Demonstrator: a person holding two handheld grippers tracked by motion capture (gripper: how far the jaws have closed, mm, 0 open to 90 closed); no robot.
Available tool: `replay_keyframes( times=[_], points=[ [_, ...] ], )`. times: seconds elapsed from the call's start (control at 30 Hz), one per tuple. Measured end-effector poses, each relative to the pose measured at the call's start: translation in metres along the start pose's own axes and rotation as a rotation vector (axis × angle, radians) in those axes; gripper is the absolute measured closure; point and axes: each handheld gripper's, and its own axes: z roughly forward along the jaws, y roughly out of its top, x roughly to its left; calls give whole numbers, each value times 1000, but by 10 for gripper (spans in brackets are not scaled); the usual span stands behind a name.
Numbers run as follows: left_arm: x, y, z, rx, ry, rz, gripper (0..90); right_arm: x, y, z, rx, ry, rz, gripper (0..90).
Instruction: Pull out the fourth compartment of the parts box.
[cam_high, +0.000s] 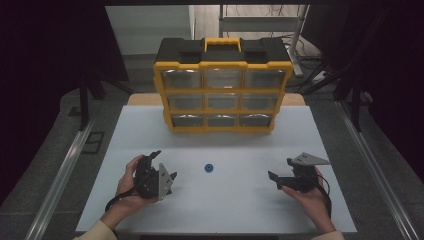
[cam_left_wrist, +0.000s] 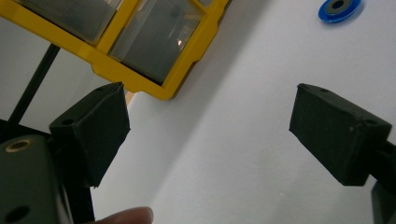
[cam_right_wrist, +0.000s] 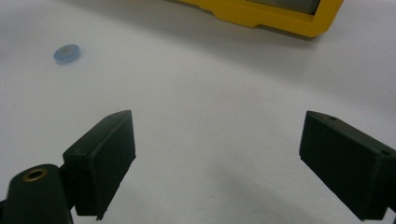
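Observation:
A small blue disc (cam_high: 208, 168) with a dark centre lies on the white table (cam_high: 225, 205), between my two grippers. My left gripper (cam_high: 166, 164) is held to the disc's left, turned on its side, open and holding nothing. My right gripper (cam_high: 279, 167) is held to the disc's right, also open and holding nothing. In the left gripper view the disc (cam_left_wrist: 340, 8) lies far ahead at the top right, beyond the wide-apart jaws of the left gripper (cam_left_wrist: 210, 126). In the right gripper view the disc (cam_right_wrist: 67, 52) lies at the upper left, ahead of the right gripper (cam_right_wrist: 217, 149).
A yellow and black drawer organizer (cam_high: 223, 85) with several clear drawers, all pushed in, stands at the back middle of the table. Its lower corner (cam_left_wrist: 154, 46) shows in the left gripper view and its bottom edge (cam_right_wrist: 271, 16) in the right gripper view. Metal rails run along both sides of the table.

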Motion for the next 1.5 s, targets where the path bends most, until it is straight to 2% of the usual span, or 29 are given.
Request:
replay_keyframes(
  times=[0.37, 0.4, 0.57, 0.73, 1.1, 1.5],
  points=[
    [-5, 4, 2, -13, 24, 39, 123, 0, 0, 0, 2, -2, 0, 111],
    [-4, 5, 1, 0, 28, 66, 123, 0, 0, 0, 2, -3, -1, 111],
    [-6, 6, 2, -4, 35, 79, 123, 0, 0, 0, 3, -4, 0, 111],
    [-8, 8, 3, 6, 50, 121, 121, 0, 0, 1, 5, -3, 0, 111],
    [-12, 13, 7, 10, 65, 171, 118, 0, 0, 0, 5, -6, 0, 112],
    [-13, 15, 8, 13, 74, 193, 117, 0, 0, 1, 6, -6, 0, 112]
  ],
)
